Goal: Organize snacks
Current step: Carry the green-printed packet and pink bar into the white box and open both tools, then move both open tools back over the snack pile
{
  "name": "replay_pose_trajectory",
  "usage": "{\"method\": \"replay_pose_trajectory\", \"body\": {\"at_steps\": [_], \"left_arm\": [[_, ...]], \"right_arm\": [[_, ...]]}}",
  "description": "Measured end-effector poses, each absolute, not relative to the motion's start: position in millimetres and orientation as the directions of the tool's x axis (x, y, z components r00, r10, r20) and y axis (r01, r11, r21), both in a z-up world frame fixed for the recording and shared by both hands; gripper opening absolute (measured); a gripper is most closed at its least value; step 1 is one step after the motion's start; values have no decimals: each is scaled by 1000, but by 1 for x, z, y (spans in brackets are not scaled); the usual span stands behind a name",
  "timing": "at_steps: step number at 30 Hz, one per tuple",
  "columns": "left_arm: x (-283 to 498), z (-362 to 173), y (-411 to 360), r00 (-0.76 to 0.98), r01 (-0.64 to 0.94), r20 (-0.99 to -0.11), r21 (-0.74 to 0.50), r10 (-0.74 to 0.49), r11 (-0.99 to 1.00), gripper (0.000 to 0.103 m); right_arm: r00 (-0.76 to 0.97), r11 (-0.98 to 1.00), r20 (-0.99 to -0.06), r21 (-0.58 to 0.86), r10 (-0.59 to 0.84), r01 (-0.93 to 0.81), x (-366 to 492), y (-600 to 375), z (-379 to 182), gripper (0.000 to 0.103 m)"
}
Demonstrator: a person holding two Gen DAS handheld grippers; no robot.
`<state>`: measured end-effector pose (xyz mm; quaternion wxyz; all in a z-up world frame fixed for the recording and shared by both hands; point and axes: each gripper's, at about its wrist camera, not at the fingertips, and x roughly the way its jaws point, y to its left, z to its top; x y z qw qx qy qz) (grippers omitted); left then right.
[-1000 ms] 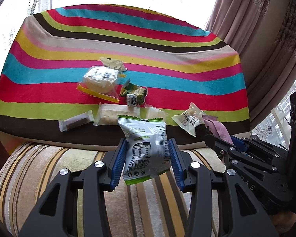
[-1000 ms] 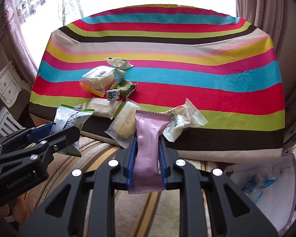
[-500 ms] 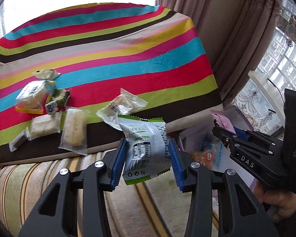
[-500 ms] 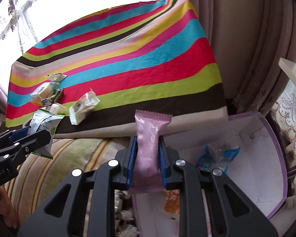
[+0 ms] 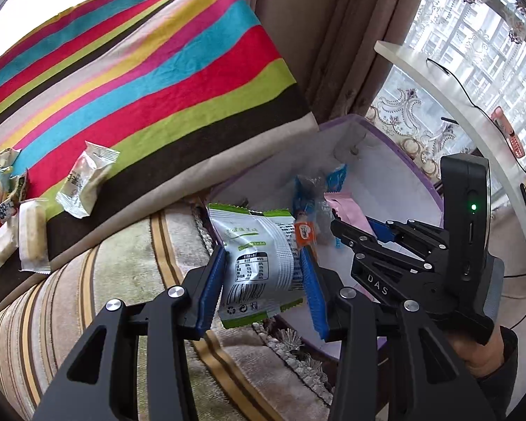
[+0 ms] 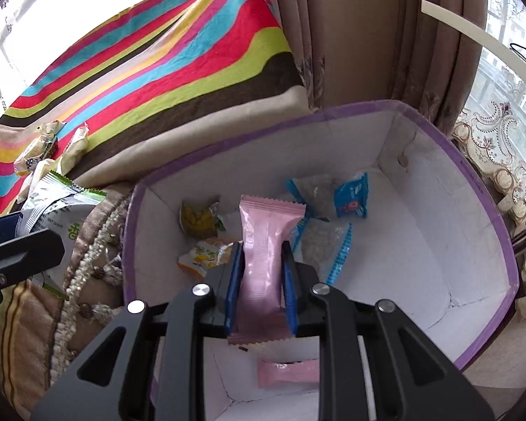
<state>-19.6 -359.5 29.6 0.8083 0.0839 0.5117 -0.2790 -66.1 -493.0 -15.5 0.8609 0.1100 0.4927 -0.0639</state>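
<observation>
Right wrist view: right tool (image 6: 261,282) clamped on pink packet (image 6: 265,245) above purple-rimmed box (image 6: 487,210) already holding several snacks; left tool (image 5: 263,286) gripping green-white packet (image 5: 259,256) at box edge; further wrapped snacks (image 5: 84,179) remain on striped surface (image 5: 157,70).

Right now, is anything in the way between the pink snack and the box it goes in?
Nothing visible blocks it. The right gripper holds the pink snack right above the open box, which has no lid on. Below it are only loose snacks on the box floor, such as another pink packet and a yellow one.
</observation>
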Motion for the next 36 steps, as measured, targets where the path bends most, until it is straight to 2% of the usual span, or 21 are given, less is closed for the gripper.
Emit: {"method": "replay_pose_trajectory", "body": {"at_steps": [6, 8, 10, 12, 13, 15, 18, 22, 25, 30, 33, 36], "left_arm": [[-11, 14, -369, 251, 541, -903, -169, -349, 824, 42], [-9, 12, -369, 239, 538, -905, -178, -352, 824, 44], [-7, 12, -369, 229, 535, -904, -193, -361, 823, 47], [-8, 14, -367, 234, 528, -898, -206, -374, 824, 60], [-8, 16, -365, 240, 524, -893, -212, -382, 825, 64], [-6, 21, -360, 253, 516, -882, -224, -397, 827, 72], [-7, 32, -353, 307, 503, -868, -201, -391, 841, 78], [-5, 45, -339, 423, 430, -868, -59, -260, 901, 83], [0, 51, -317, 499, 340, -851, 17, -165, 940, 88], [6, 66, -269, 596, 214, -803, 120, -32, 969, 88], [8, 70, -235, 624, 141, -782, 125, 10, 982, 88], [6, 75, -198, 637, 76, -770, 107, 34, 991, 88]], "right_arm": [[497, 963, -868, 124, -12, 239, -75, -499, -23, 23], [500, 962, -866, 122, -17, 244, -76, -499, -21, 29], [507, 963, -861, 107, -35, 249, -77, -498, -17, 50], [516, 964, -855, 96, -48, 247, -77, -495, -12, 64], [521, 966, -852, 92, -49, 242, -78, -494, -9, 70], [536, 971, -842, 77, -58, 226, -78, -487, -1, 78], [563, 978, -822, 38, -86, 205, -79, -475, 13, 81], [609, 978, -781, -11, -138, 207, -79, -457, 33, 93], [638, 976, -747, -65, -185, 206, -78, -440, 46, 96], [657, 970, -714, -175, -242, 167, -75, -410, 62, 96], [682, 971, -691, -188, -240, 150, -74, -396, 72, 96], [712, 984, -680, -143, -178, 109, -73, -385, 82, 96]]}}
